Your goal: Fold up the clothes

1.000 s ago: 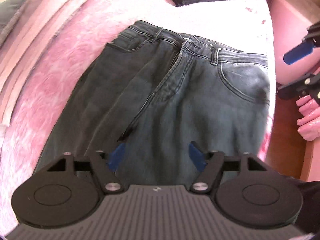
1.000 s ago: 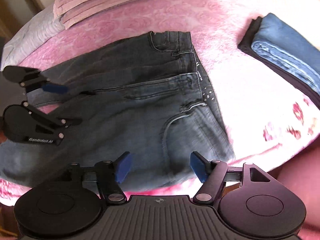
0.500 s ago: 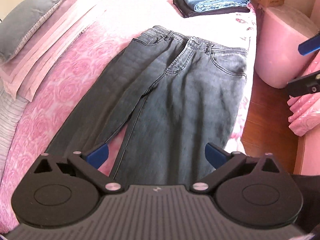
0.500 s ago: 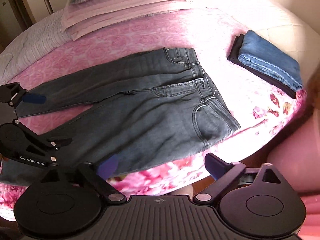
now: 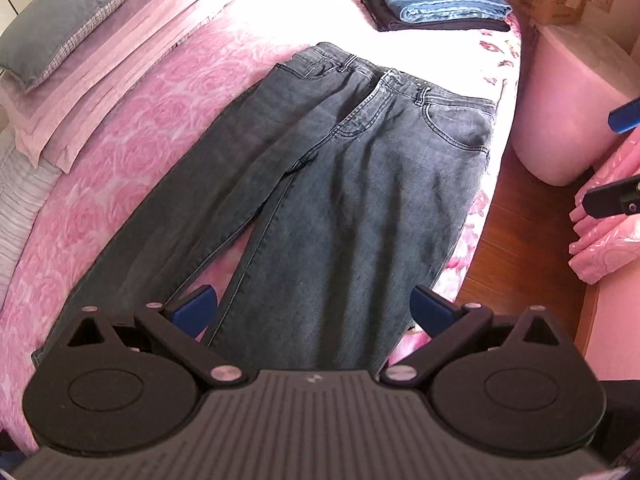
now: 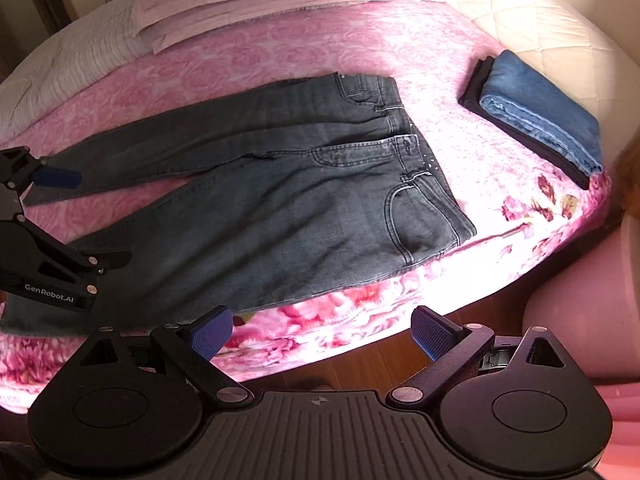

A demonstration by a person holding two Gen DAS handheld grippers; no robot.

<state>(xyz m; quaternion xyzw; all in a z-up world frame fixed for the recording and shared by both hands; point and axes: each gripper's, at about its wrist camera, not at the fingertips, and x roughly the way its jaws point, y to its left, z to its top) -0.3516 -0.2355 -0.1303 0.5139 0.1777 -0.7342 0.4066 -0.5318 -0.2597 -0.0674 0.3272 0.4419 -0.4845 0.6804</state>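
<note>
dark grey jeans (image 5: 340, 184) lay spread flat, front up, on the pink rose bedspread (image 5: 132, 128), waistband toward the far end, legs parted in a narrow v, near leg running right along the bed's edge above the wooden floor (image 5: 516, 216). left gripper (image 5: 314, 308) hovered over the lower legs, jaws spread wide, holding nothing. right gripper (image 6: 322, 330) hung off the bed's edge over the floor, jaws likewise wide apart and empty. a folded stack, blue jeans over something black (image 6: 540, 116), sat well apart beyond the waistband.

risks, as judged from this lie:
- near leg so close to the edge: a careless tug toward the floor side could drag the denim off the mattress.
- heavy, stiff denim: a shallow pinch on one layer at a hem or the waistband could slip out mid-lift and leave a skewed fold.
- soft bedspread underneath: jaws closing too deep could catch the cover along with the jeans and pull it up.
- uneven lifting by the two grippers could twist the legs and misalign the seams.
</note>
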